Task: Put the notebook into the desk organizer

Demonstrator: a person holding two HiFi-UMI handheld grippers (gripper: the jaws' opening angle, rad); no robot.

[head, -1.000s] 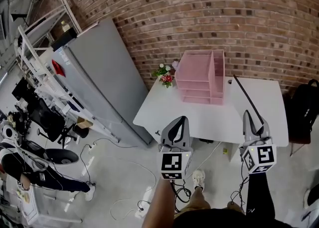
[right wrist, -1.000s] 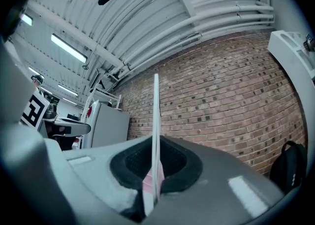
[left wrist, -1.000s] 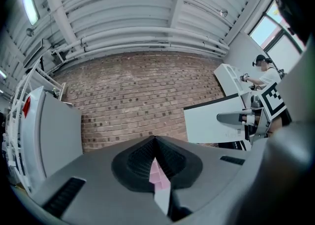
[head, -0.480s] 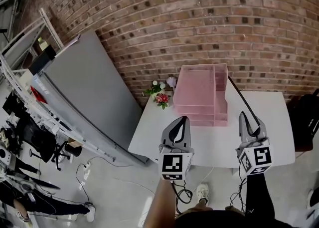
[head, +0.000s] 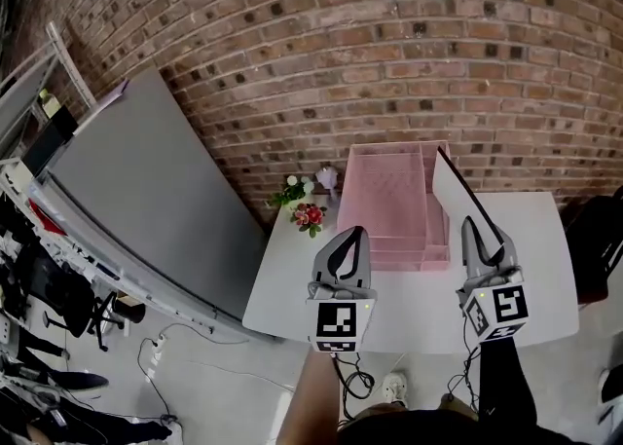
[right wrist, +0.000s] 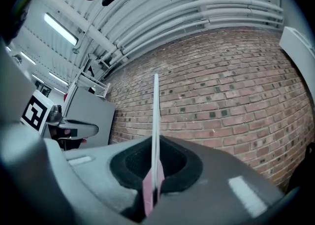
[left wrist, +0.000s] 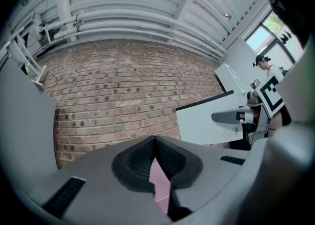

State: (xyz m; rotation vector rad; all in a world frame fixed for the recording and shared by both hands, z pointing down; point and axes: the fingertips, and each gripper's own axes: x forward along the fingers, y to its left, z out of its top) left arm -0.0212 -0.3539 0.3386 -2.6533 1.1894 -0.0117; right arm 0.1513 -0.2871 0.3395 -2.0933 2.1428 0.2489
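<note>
Right tongs [head: 473, 231] are clamping the notebook [head: 454, 196] on edge, upright, with it reaching ahead of the jaws to hang beside the right end of the pink desk organizer [head: 384, 188]. Left tongs [head: 352, 237] are pressing together on nothing, with the organizer just ahead of them. The pickup is done, but the notebook is not yet in. Lining it up with a slot, sliding it in and releasing it are likely all that is remaining.

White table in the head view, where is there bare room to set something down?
The biggest bare patch is the table to the right of the pink organizer, out to the table's right edge. A bare strip also runs between the organizer's front and the near edge. The back left corner is crowded, with flowers sitting beside the organizer.
</note>
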